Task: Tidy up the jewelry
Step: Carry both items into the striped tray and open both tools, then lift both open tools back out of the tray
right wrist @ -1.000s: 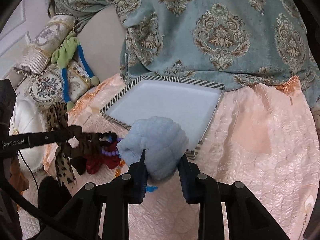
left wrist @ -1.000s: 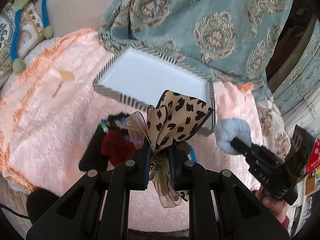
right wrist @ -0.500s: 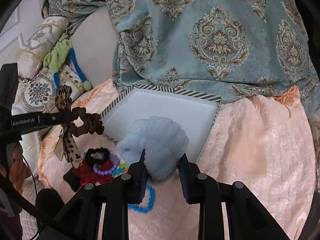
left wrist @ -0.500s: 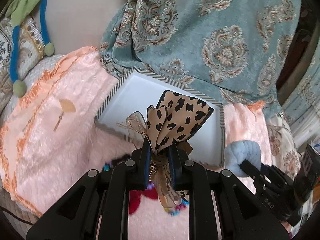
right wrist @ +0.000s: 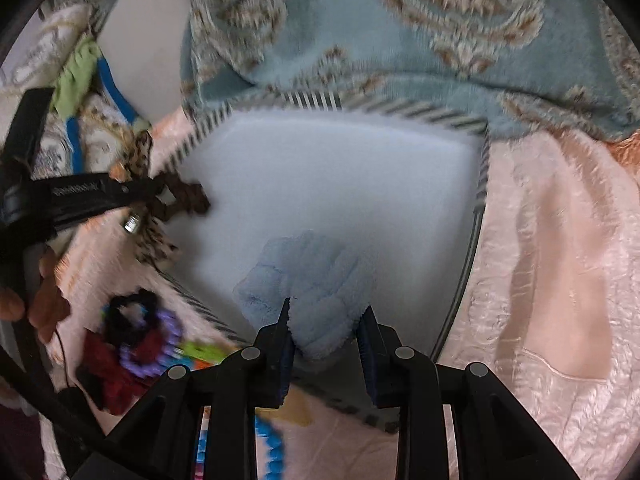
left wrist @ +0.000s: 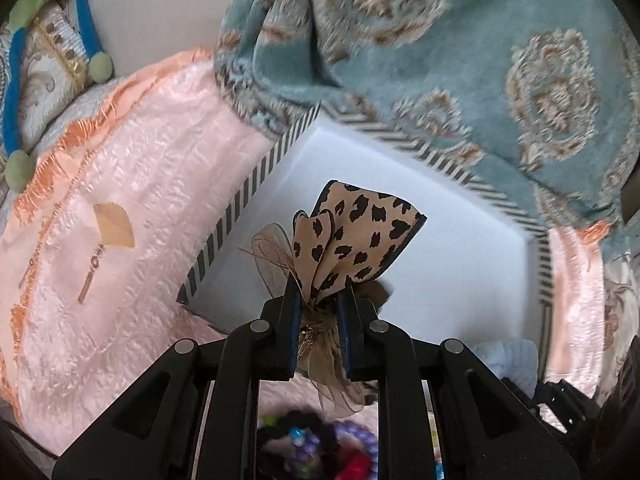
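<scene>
My left gripper (left wrist: 320, 292) is shut on a leopard-print bow hair tie (left wrist: 352, 240) with gauze ribbon, held over the near left part of a white box (left wrist: 440, 248) with a striped rim. My right gripper (right wrist: 326, 312) is shut on a fluffy light-blue scrunchie (right wrist: 308, 280), held above the box's (right wrist: 340, 184) near side. In the right wrist view the left gripper (right wrist: 160, 196) reaches in from the left with the bow (right wrist: 188, 200) over the box's left edge. The scrunchie (left wrist: 508, 360) also shows at the lower right of the left wrist view.
A pile of hair ties and bead bracelets (right wrist: 136, 340) lies on the pink quilted cover (right wrist: 560, 280) just before the box's near left corner. A teal patterned blanket (left wrist: 460, 60) drapes behind the box. Cushions and a green-and-blue cord (left wrist: 16, 80) lie at the far left.
Both grippers have moved forward and down with their items, from above the pile to over the white box. The box now looks larger and closer in both views.
</scene>
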Demonstrator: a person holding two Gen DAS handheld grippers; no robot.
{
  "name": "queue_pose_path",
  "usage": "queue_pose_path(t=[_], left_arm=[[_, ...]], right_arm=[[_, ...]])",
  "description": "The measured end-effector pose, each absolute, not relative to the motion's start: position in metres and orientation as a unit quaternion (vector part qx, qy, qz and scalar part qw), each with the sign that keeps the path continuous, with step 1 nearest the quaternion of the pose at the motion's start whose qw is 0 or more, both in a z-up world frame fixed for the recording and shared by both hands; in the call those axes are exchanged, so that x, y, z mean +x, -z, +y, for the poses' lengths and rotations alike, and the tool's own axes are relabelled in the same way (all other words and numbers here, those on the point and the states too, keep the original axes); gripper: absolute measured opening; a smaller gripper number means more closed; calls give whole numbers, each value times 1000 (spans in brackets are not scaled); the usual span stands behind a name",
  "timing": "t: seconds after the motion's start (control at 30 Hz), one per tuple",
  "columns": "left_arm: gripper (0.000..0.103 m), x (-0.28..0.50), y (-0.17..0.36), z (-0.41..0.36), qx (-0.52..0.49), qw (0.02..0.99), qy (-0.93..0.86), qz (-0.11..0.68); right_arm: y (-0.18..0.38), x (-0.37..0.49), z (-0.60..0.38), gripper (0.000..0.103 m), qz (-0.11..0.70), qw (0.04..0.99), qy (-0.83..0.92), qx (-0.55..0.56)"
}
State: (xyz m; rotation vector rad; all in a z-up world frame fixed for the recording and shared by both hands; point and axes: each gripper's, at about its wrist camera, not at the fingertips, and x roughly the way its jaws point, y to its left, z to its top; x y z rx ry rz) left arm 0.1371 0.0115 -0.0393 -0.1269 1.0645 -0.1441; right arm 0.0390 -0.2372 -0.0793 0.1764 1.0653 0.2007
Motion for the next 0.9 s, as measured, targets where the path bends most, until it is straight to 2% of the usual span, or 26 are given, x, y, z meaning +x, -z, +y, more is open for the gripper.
queue_pose_path(t=[0.1,0.23,0.33,0.4,0.47,0.53,0.57,0.67,0.9], left_arm=[[15,139,51,12,-56,849,66,522],[15,133,61,6,-48,836,72,542],[15,126,64,0,-47,831,79,549],[18,124,64,-3,-48,830,79,550],[22,122,61,-5,-49,831,79,549],[31,119,56,-6,-50,834,80,544],[38,117,52,-6,-52,838,80,538],[46,109,37,-2,-62,851,77,516],[47,79,5,9,-60,871,67,482]], right_arm=[[82,44,-244,27,508,851,-112,73],[80,51,-252,27,504,857,-107,-9],[82,59,-271,27,509,854,-105,9],[80,61,-275,32,515,849,-114,19],[78,55,-271,48,517,847,-124,29],[75,47,-263,59,517,844,-133,45],[74,44,-257,61,516,845,-133,47],[69,29,-247,61,505,853,-122,48],[41,0,-249,61,475,869,-96,96]])
